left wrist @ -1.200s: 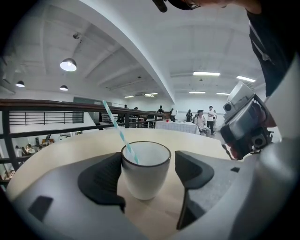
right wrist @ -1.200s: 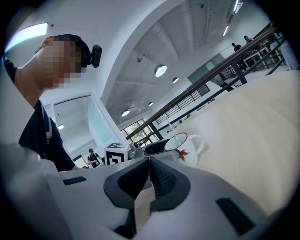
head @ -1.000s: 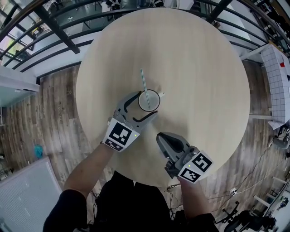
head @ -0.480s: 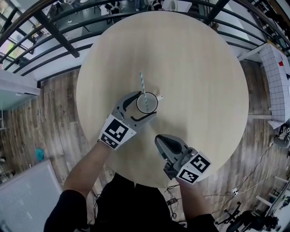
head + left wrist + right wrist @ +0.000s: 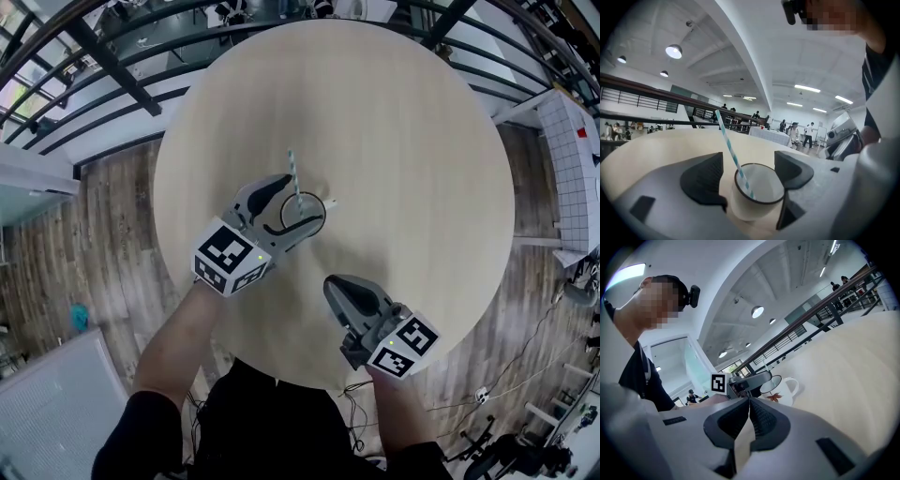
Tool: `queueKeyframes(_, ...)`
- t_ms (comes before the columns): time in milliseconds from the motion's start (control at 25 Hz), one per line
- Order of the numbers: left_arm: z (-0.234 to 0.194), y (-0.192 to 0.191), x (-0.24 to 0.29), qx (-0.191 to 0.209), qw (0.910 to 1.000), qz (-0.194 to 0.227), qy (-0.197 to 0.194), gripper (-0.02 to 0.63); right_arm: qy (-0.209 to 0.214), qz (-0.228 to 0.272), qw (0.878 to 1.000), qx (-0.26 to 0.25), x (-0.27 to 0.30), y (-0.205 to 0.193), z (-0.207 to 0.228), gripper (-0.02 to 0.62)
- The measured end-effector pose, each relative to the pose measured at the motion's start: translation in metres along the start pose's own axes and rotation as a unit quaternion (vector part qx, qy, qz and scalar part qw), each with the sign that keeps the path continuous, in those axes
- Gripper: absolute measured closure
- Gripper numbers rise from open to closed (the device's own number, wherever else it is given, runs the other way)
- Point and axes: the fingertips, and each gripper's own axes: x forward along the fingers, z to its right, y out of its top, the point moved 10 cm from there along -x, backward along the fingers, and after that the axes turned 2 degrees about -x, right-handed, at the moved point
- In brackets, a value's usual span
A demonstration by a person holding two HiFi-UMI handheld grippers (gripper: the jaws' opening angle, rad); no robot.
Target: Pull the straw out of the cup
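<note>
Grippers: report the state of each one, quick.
Left gripper: open, jaws either side of the white ceramic cup holding the blue-and-white striped straw.
Right gripper: shut, jaws together, nothing between them.

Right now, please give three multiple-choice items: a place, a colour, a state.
1. Where is the cup?
A) between the left gripper's jaws
B) inside a drawer
C) on a shelf

2. The straw's stripes are:
A) red and white
B) blue and white
C) black and yellow

3. The right gripper's jaws are:
A) wide apart
B) shut on the straw
C) together, empty

Answers: 1 A, its jaws flank the cup; 2 B, the left gripper view shows it; 3 C, they meet with nothing between.
</note>
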Motion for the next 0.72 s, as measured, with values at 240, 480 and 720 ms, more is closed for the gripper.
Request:
queueKeyframes(240,-0.002,-0.001,0.009,-0.01,0.9999,0.003,0.0,0.431,-0.001,-0.007,1.0,0.002,-0.001,-0.001,0.001,0.572)
queueKeyframes(480,-0.008,-0.002,0.008,0.008,0.9999,-0.002,0.012,0.529,-0.009,-0.003,1.0,0.007,-0.003,-0.001,0.003,0.572)
queueKeyframes(720,-0.008,0.0,0.014,0.036,0.9992,-0.017,0.001,0.531,-0.017,-0.004,1.0,0.006,-0.01,0.0,0.001,0.572)
